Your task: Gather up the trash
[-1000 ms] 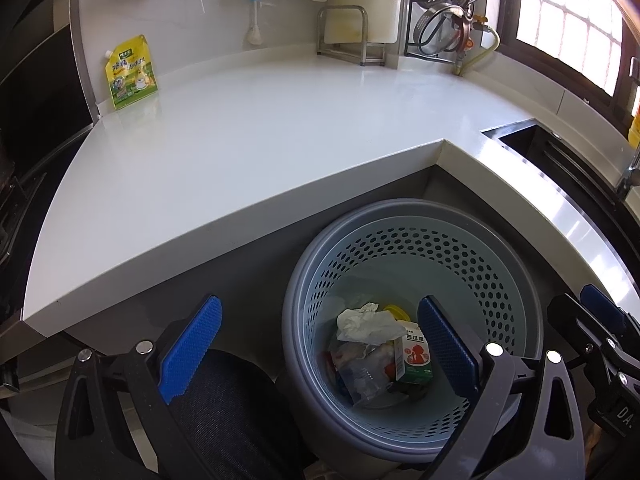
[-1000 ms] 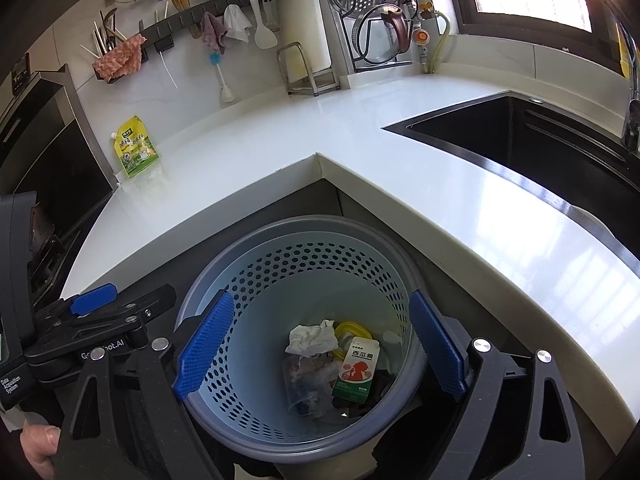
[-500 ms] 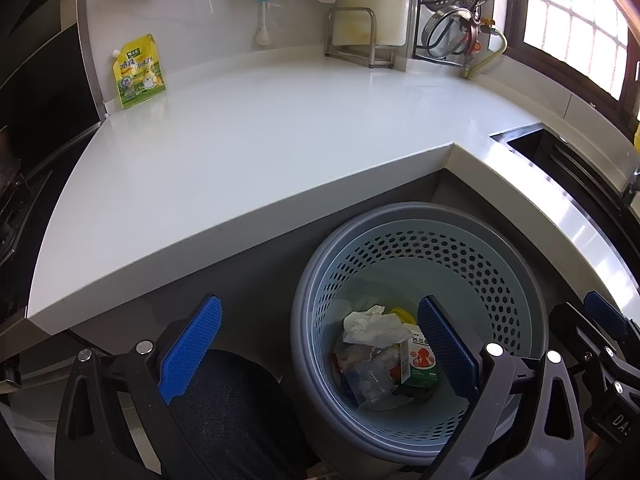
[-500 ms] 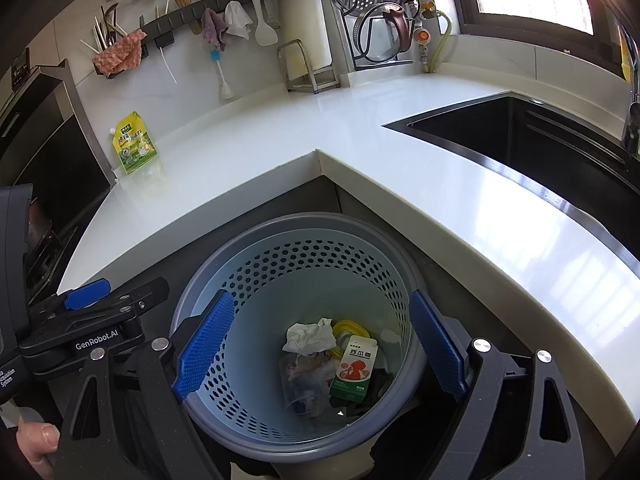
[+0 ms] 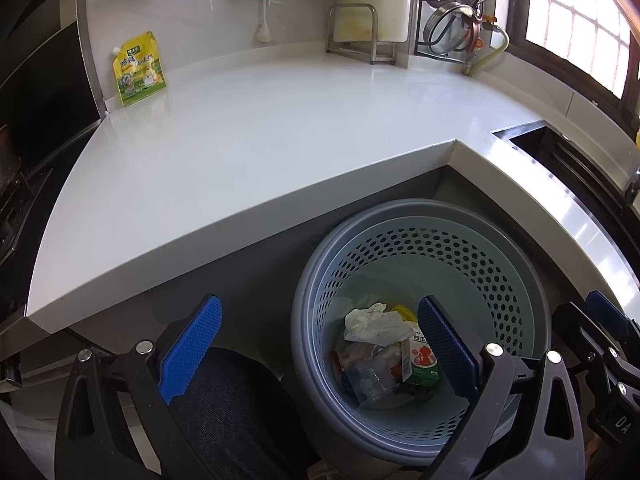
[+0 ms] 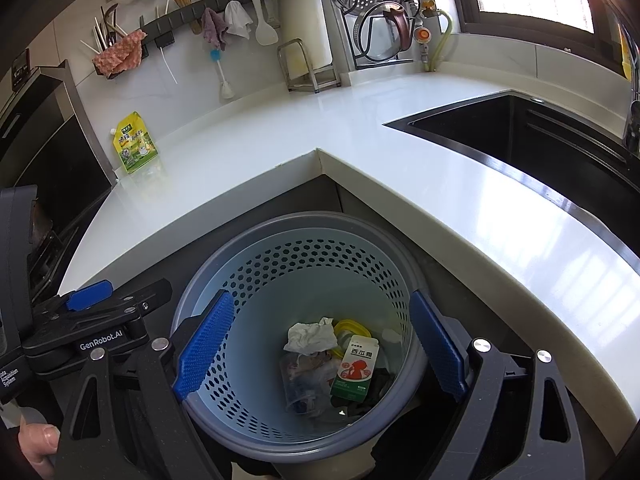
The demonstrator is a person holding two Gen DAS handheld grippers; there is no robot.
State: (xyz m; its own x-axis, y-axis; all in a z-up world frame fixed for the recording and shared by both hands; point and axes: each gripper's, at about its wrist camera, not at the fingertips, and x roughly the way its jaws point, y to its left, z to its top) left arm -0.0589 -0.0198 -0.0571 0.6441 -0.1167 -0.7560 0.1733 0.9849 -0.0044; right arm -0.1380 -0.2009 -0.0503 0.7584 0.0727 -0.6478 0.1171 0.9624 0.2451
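Left wrist view: set above floor level before the inner corner of the white L-shaped countertop [image 5: 248,152], facing down and forward, with the perforated blue trash basket [image 5: 516,280] close below at lower right. Right wrist view: set just to the right of the left one and more directly over the trash basket [image 6: 304,264], facing the same corner, with the black sink [image 6: 520,140] at right. Shared by both: basket and contents, countertop [image 6: 360,120], yellow-green pouch [image 5: 138,70] [image 6: 134,142], wall-hung utensils.
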